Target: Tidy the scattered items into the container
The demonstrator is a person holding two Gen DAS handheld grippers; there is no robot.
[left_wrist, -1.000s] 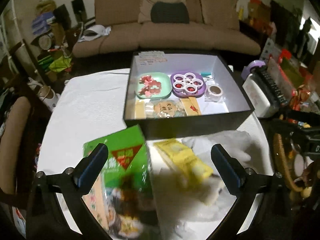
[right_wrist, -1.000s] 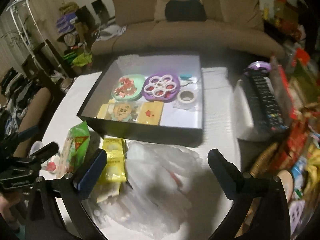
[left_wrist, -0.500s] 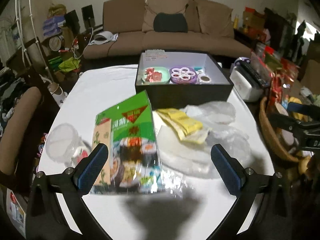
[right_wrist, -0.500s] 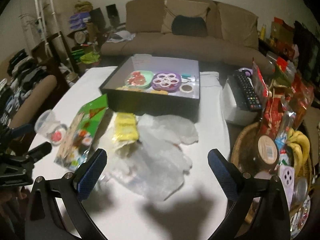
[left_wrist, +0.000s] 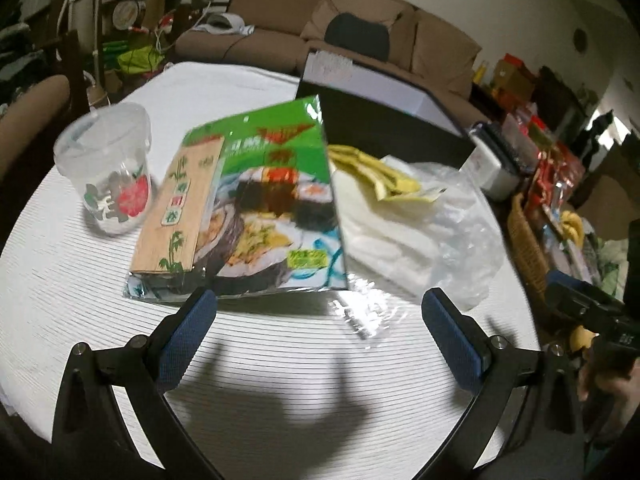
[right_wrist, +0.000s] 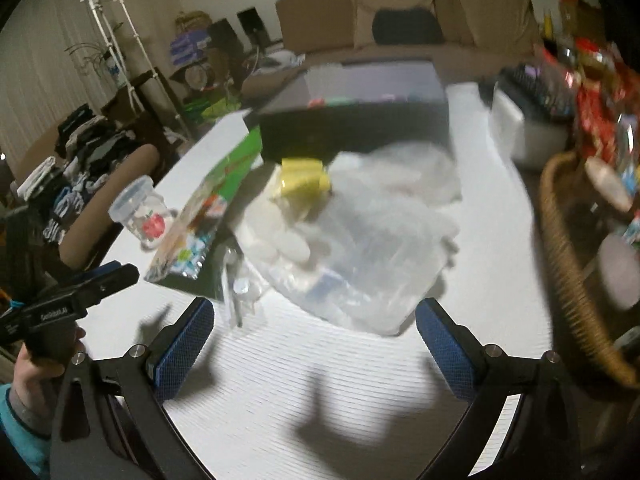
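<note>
Above the table [left_wrist: 100,320], both hand-held grippers [left_wrist: 320,336] [right_wrist: 316,344] hover level, jaws spread.

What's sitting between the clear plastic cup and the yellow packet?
The green snack packet lies between the cup and the yellow packet, clearest in the left wrist view.

Both the left gripper [left_wrist: 318,320] and right gripper [right_wrist: 314,326] hover with fingers spread wide, holding nothing.

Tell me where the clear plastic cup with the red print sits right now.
The clear plastic cup stands upright on the white table, at the left of the left wrist view, just left of the green snack packet; the right wrist view also shows it at the table's left edge.
</note>
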